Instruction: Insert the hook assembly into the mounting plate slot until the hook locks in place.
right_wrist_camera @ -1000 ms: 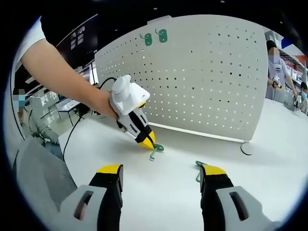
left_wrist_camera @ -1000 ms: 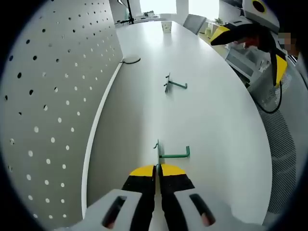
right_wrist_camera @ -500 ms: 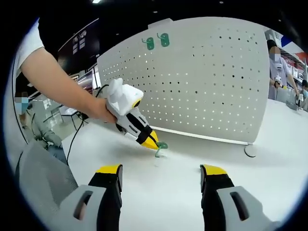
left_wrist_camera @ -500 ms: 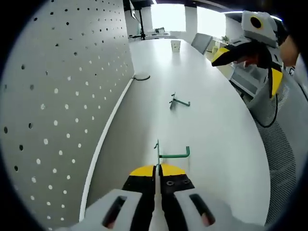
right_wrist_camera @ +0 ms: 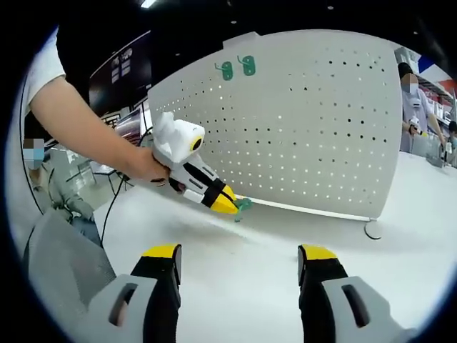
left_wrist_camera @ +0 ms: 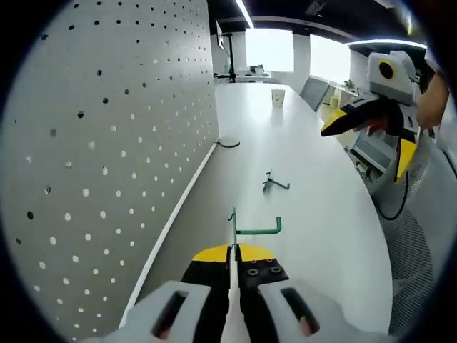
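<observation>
At my left tongs (left_wrist_camera: 233, 251): closed tight on the flat plate of a green hook (left_wrist_camera: 246, 229); its plate stands up from the tips and the arm goes off to one side, bent up at its end.
Left tongs seen from the right gripper view (right_wrist_camera: 227, 202): a person's hand (right_wrist_camera: 146, 171) carries them low over the desk (right_wrist_camera: 243, 271), tips just beside the foot of the pegboard (right_wrist_camera: 307, 136), the green hook (right_wrist_camera: 243, 205) at the tips.
My right tongs (right_wrist_camera: 241, 259): wide open, holding nothing, above bare desk surface.
Right tongs seen from the left gripper view (left_wrist_camera: 368, 134): in the air over the outer edge of the desk (left_wrist_camera: 314, 214), yellow tips well apart.
Second green hook (left_wrist_camera: 273, 184): lying loose on the desk, between the pegboard (left_wrist_camera: 107, 143) and the outer edge, apart from both tongs.
Hooks already hung (right_wrist_camera: 237, 68): two green ones side by side near the top edge of the pegboard.
Paper cup (left_wrist_camera: 278, 96): upright, toward the far end of the desk.
Round foot (left_wrist_camera: 228, 143): on the desk against the pegboard base.
</observation>
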### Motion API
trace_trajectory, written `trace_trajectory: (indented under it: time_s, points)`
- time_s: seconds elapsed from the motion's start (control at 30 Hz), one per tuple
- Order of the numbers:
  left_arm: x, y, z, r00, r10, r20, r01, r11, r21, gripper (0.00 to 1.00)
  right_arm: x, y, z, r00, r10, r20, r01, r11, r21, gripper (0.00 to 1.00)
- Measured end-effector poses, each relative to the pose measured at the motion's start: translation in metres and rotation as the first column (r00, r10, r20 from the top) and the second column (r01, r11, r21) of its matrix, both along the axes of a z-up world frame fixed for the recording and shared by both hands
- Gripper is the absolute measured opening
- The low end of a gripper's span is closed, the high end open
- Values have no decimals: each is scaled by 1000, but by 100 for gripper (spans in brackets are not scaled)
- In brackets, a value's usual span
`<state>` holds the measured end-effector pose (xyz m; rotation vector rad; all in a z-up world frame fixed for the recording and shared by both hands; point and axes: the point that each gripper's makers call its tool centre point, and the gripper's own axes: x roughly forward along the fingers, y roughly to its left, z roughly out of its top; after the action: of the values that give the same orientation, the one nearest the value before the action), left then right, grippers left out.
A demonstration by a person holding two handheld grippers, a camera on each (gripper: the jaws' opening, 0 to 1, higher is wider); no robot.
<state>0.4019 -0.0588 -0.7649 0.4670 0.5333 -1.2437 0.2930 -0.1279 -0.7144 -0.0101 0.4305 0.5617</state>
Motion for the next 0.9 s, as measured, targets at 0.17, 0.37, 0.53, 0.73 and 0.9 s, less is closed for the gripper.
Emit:
trace_trajectory:
  time_s: [0.17,0.37,0.53,0.73,0.9]
  points:
    - [-3,-6,18,999,23,25,-21,997,-75,2,1,2,5,1000,6,26,-6,1000,6,65]
    - [-4,-13,36,997,37,70,-28,992,-127,2,3,1,13,999,-5,53,4,1000,25,65]
    - [-4,-19,55,993,65,97,-44,979,-199,2,3,3,15,998,2,64,-4,999,35,65]
    - [-5,-21,71,989,100,105,-69,962,-265,2,3,4,22,996,7,91,-11,999,41,65]
    - [-8,-20,87,986,119,115,-75,942,-327,2,3,5,28,994,9,113,-16,998,58,65]
